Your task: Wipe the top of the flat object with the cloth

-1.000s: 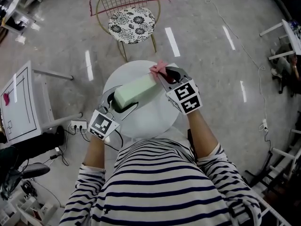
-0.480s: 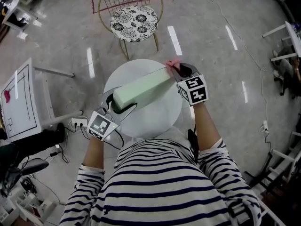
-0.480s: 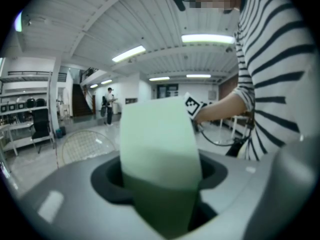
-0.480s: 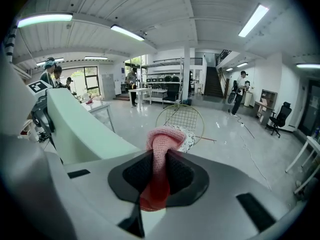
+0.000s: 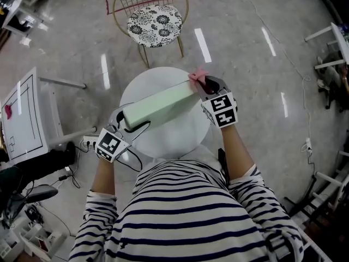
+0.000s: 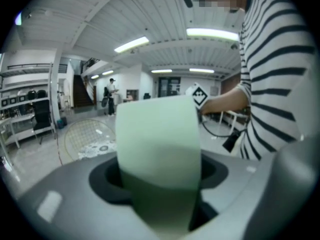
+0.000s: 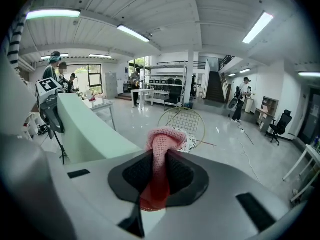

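Cloth [image 5: 197, 75] hangs just past far end of green block [image 5: 158, 106].

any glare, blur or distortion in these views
Head view: sharp, with white glare streaks on the glossy floor. Left gripper view: strong fisheye, the green flat object looms close and soft, its lower end shadowed. Right gripper view: fisheye too, the pink cloth is blurred near the lens, the background sharper.

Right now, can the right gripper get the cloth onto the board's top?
Probably yes. The right gripper, shut on the cloth, sits at the board's far end. The top face looks bare, and the left gripper grips only the near end.
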### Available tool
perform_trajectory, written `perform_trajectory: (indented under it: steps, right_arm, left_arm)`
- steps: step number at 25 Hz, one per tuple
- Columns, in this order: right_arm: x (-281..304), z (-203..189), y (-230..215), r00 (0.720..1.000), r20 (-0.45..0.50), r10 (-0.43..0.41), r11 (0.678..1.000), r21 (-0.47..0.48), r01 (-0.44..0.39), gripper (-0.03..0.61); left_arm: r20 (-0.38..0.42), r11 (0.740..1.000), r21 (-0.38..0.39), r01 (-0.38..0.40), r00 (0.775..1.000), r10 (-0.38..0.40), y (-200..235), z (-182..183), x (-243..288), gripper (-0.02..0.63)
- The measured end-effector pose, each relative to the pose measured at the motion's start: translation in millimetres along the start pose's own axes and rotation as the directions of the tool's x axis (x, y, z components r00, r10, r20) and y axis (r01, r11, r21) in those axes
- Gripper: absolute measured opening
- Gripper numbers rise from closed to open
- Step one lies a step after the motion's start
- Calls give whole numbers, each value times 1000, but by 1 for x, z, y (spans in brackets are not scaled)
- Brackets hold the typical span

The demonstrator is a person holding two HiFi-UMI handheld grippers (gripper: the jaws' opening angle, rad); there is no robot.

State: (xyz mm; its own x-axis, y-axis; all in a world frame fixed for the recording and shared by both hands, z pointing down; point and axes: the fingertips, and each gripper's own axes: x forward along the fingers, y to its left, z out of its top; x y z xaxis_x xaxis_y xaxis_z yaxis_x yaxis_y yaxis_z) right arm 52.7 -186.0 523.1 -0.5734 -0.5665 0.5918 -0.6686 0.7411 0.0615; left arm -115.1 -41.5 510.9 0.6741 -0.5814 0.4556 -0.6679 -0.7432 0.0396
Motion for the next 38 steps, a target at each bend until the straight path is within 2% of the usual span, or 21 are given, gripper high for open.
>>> perform_trajectory:
  steps: [7,9,13,17,21,24,26,28,30,33,35,38]
  right_arm:
    - [-14,3,39,999,20,28,996,-86,-26,57]
    - [-17,4,49,999,21,37,994,-106,-34,57]
    - [-21,0,64,999,5,31,986,-164,-30,57]
    - [-19,-1,70,999,-6,34,983,-182,-34,57]
    - [-18,-1,71,999,-14,31,983,-181,-33,57]
    - [-17,-1,72,999,-15,38,985,-170,-40,57]
    - [-18,-2,72,999,-15,47,986,-158,-49,57]
    - [-18,-2,71,998,-14,55,987,-151,-56,57]
    - [-18,-2,70,998,-16,59,987,-147,-61,57]
    - [-17,-3,71,998,-22,61,987,-146,-63,57]
    - [-16,-3,71,998,-24,63,987,-146,-66,57]
    - [-15,-2,71,997,-24,71,988,-137,-73,57]
  left_arm:
    - [-109,1000,-16,27,994,-28,-4,-51,-13,330]
    - [-166,999,-2,51,985,-51,-9,-71,-12,328]
    - [-274,993,75,91,959,-67,-23,-106,-9,324]
    - [-324,994,83,64,946,-34,-24,-125,-13,332]
    - [-438,991,124,53,899,6,-17,-140,-37,439]
    - [-496,989,135,57,868,18,-14,-124,-66,469]
    - [-503,986,166,29,862,59,-6,-92,-78,469]
    - [-488,973,231,19,867,99,-2,-51,-72,469]
    - [-459,959,281,43,883,95,-7,-14,-44,469]
    - [-438,949,293,113,899,29,-29,19,15,469]
    - [-459,944,284,166,888,-18,-42,26,57,469]
    - [-528,934,268,234,847,-61,-55,22,109,469]
